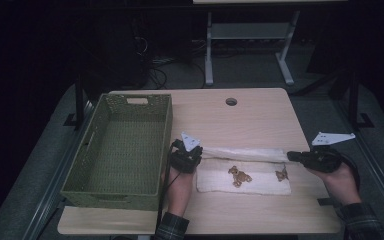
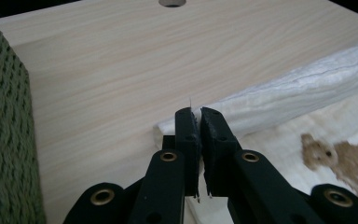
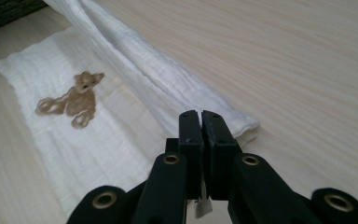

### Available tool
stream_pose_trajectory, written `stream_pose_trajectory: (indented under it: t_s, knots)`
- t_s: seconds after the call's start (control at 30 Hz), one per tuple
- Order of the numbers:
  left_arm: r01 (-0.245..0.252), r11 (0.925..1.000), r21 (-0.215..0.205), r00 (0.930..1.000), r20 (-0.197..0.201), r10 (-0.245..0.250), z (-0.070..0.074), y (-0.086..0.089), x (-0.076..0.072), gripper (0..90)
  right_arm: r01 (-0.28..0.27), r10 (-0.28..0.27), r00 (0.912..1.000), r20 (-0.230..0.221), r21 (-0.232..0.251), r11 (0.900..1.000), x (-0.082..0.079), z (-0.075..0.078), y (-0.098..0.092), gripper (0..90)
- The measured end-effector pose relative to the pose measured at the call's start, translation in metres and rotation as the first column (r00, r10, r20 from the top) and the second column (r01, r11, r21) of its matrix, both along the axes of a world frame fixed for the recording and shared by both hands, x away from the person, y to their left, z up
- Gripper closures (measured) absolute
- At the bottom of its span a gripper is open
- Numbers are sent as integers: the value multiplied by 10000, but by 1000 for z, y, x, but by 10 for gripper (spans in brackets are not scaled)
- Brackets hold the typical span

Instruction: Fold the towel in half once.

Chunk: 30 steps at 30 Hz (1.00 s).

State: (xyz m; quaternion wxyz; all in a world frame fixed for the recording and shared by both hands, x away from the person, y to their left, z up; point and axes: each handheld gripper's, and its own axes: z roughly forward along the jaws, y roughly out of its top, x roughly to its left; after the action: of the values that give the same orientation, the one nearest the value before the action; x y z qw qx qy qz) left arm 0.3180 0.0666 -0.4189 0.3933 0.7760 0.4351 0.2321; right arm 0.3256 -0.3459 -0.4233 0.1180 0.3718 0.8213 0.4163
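Note:
A white cloth (image 1: pixel 250 186) printed with brown bears (image 1: pixel 239 176) lies on the table's near half. Its far edge is pulled up into a taut fold (image 1: pixel 242 153) stretched between both grippers. My left gripper (image 1: pixel 199 151) is shut on the fold's left corner; in the left gripper view the jaws (image 2: pixel 199 114) pinch a thin edge of cloth (image 2: pixel 284 93). At the fold's right end, my right gripper (image 1: pixel 290 156) is shut on the other corner. In the right gripper view, cloth (image 3: pixel 121 140) sits between the closed jaws (image 3: pixel 200 116), and a bear print (image 3: pixel 74 98) lies to the left.
A green woven basket (image 1: pixel 164 150) with nothing in it stands at the table's left, close beside my left hand, and its wall (image 2: pixel 4 140) shows in the left gripper view. Bare light wood (image 1: pixel 240 120) with a cable hole (image 1: pixel 231 101) lies beyond the cloth.

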Motion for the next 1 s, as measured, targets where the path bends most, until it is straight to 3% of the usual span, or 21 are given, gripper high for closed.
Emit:
stream_pose_trajectory:
  t_s: [0.3,0.33,0.6,0.93,1.0]
  knots:
    - [65,9995,318,10000,-61,-63,-7,-1,-22,852,-277,277,9993,-235,32,9996,-27,-6,-3,865]
    - [48,9986,530,9999,-125,-41,-9,-3,-27,852,-319,319,9992,-245,39,9995,-30,-6,-3,865]
    - [110,9971,749,9990,-439,-78,-20,-2,-39,851,-539,534,9968,-600,-60,9985,-46,-13,-1,865]
    - [220,9981,576,9968,-785,-175,-28,2,-53,844,-756,733,9919,-1033,-180,9970,-57,-22,0,862]
    - [210,9982,563,9965,-821,-164,-30,3,-56,804,-792,752,9908,-1123,-314,9964,-58,-24,1,828]
